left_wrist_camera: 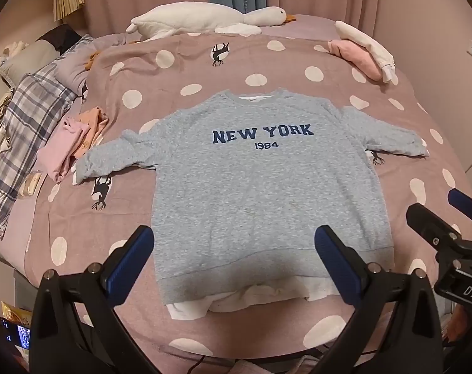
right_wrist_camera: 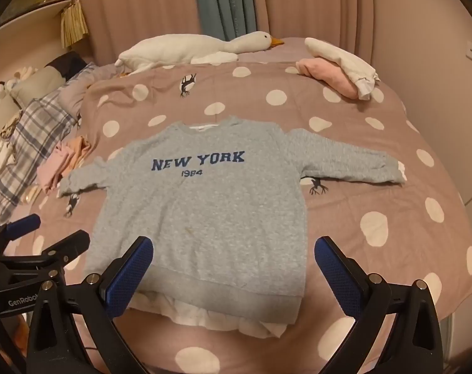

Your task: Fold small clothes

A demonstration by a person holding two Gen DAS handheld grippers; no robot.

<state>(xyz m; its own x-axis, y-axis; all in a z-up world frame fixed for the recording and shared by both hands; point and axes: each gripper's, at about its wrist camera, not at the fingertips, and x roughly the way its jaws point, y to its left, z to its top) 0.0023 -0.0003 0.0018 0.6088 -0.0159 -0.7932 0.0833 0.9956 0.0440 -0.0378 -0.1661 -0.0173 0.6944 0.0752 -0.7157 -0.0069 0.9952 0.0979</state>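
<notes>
"NEW YORK 1984" in navy letters across the grey sweatshirt [left_wrist_camera: 251, 187], lying flat, front up, sleeves spread, mid-bed on the pink dotted duvet [left_wrist_camera: 298, 62]. "GenRobot" shows on the left tongs [left_wrist_camera: 234, 260]; only "DAS" on the right tongs [right_wrist_camera: 234, 271], the rest cut off. Both sets gape wide, holding nothing, above the hem. Curtain lettering is too blurred to read. Plush goose [left_wrist_camera: 204, 18] near pink curtains; folded clothes [left_wrist_camera: 73, 143] at left.

sweatshirt [right_wrist_camera: 201, 215] flat on bedspread [right_wrist_camera: 376, 218] (sleeves out) | right gripper [right_wrist_camera: 234, 268] jaws wide, empty
</notes>
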